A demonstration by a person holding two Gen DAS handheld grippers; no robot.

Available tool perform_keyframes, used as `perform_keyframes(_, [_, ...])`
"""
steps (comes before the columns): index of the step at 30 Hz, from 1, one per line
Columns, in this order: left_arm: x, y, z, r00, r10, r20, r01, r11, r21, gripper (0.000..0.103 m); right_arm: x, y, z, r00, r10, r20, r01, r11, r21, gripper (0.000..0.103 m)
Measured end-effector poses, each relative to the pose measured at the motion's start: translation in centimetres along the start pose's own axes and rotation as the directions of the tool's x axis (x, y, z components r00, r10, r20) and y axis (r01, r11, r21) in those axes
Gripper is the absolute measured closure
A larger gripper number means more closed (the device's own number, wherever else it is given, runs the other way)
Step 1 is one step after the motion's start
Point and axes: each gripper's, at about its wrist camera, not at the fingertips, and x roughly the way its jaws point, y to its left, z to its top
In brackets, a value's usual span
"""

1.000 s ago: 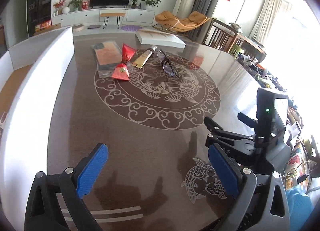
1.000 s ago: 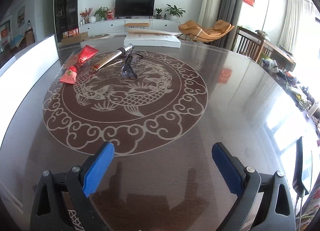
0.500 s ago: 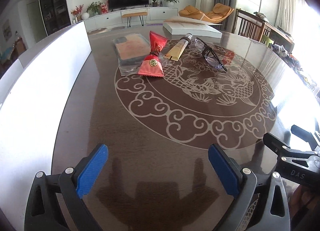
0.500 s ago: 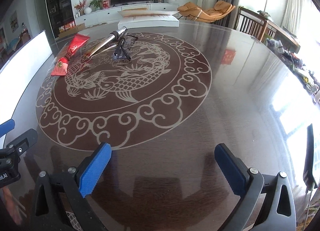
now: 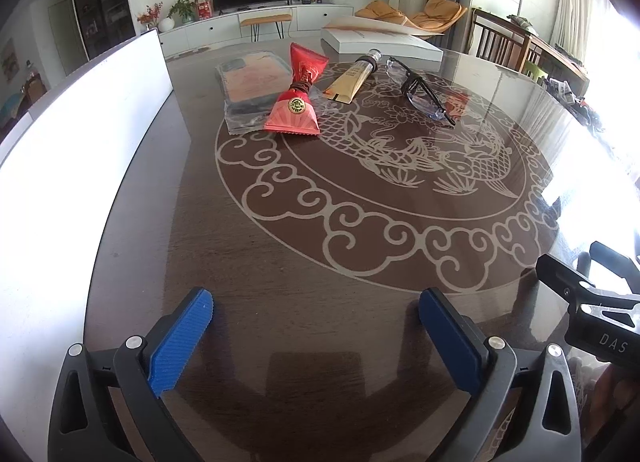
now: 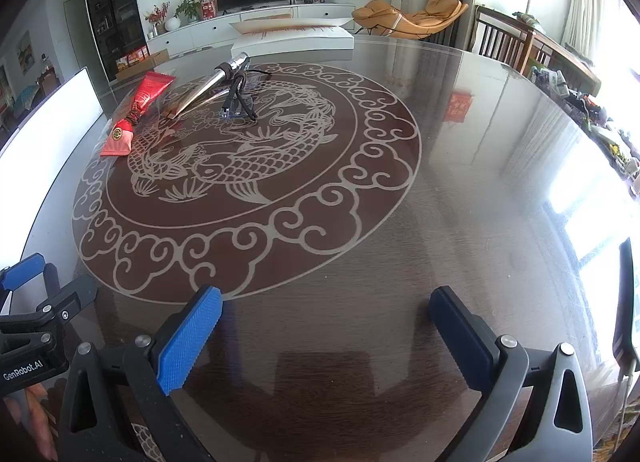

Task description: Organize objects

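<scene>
From my left tool (image 5: 316, 338), blue pads spread wide and empty, the red pouch (image 5: 298, 96) lies far across the desk (image 5: 280, 254) at about twelve o'clock, its long axis running from six to twelve and overlapping the clear sleeve (image 5: 250, 90); I might drag both together. From my right tool (image 6: 326, 338), likewise agape and empty, the tube (image 6: 212, 86) points its cap toward one o'clock, touching the glasses (image 6: 238, 100), which could snag.
</scene>
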Motion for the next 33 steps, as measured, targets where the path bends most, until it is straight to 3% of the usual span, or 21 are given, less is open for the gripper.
perform_keyframes(25, [-0.6,0.0,-0.6,1.000,-0.008,-0.008,0.008,1.000,0.003,0.000,0.0,0.0,0.0,1.000,0.000,0.000,0.000,1.000,0.000,0.000])
perform_keyframes(33, [-0.1,-0.1,0.3,0.996,-0.014,-0.083,0.015,1.000,0.018,0.000,0.1,0.0,0.0,1.000,0.000,0.000,0.000,1.000,0.000,0.000])
